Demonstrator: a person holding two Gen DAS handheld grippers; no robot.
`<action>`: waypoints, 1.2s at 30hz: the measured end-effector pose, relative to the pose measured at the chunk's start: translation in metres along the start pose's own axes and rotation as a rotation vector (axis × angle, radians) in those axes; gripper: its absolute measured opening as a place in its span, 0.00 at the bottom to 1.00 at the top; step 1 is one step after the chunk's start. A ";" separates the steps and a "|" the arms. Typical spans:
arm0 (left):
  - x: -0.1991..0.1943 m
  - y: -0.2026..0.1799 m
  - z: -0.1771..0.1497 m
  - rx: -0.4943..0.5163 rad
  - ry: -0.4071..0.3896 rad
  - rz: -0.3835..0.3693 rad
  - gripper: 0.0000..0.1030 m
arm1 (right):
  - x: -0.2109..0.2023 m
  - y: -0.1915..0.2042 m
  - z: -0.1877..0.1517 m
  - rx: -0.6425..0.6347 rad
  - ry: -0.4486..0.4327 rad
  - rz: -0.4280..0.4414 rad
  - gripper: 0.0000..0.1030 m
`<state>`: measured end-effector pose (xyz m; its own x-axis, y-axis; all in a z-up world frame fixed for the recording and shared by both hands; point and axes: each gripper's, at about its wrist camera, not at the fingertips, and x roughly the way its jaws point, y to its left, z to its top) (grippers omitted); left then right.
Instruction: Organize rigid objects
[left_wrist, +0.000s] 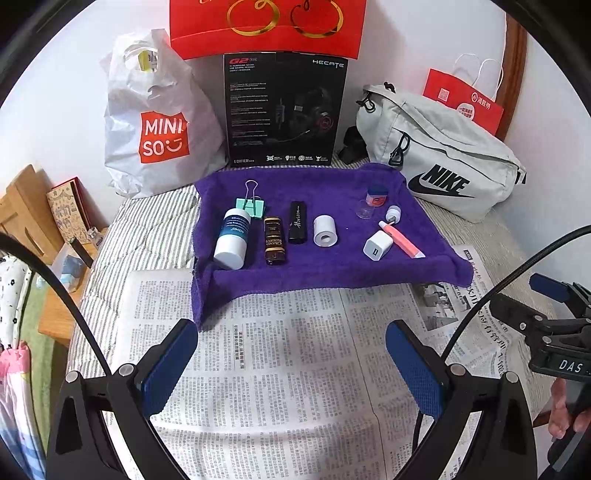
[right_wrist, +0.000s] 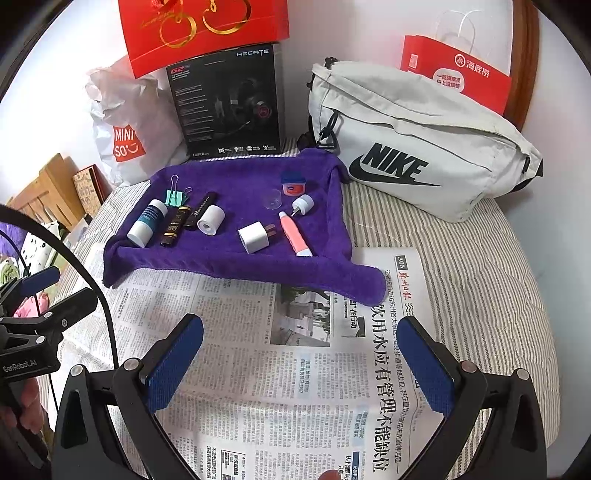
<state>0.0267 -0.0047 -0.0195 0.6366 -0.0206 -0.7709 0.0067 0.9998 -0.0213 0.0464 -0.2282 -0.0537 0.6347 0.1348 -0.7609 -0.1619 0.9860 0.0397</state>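
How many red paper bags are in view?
2: one red paper bag atop the headset box at the back, another red bag behind the Nike pouch.

One towel (left_wrist: 325, 266), four bags (left_wrist: 443, 155), one clip (left_wrist: 251, 205)

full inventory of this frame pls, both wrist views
towel: 1, purple, on newspaper
newspaper: 1, on striped bedding
white-blue bottle: 1, lying, towel left
binder clip: 1, mint, behind bottle
brown mini bottle: 1, lying
black tube: 1
white roll: 1
USB charger: 1, white
pink tube: 1, towel right
small jar: 1, blue lid
white cap: 1
Miniso bag: 1, white, rear left
headset box: 1, black
Nike bag: 1, grey, rear right
left gripper: open
right gripper: open
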 end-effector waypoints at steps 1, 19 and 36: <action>0.000 0.000 0.000 -0.001 0.000 0.001 1.00 | 0.000 0.000 0.000 -0.001 0.000 0.001 1.00; -0.002 0.002 -0.002 0.006 0.003 0.004 1.00 | -0.004 0.001 -0.003 -0.002 -0.004 0.002 1.00; -0.004 0.002 -0.003 0.010 0.006 0.004 1.00 | -0.005 0.000 -0.004 -0.001 -0.004 0.001 1.00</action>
<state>0.0225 -0.0024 -0.0184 0.6318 -0.0169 -0.7750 0.0121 0.9999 -0.0119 0.0403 -0.2297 -0.0523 0.6374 0.1361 -0.7584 -0.1634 0.9858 0.0396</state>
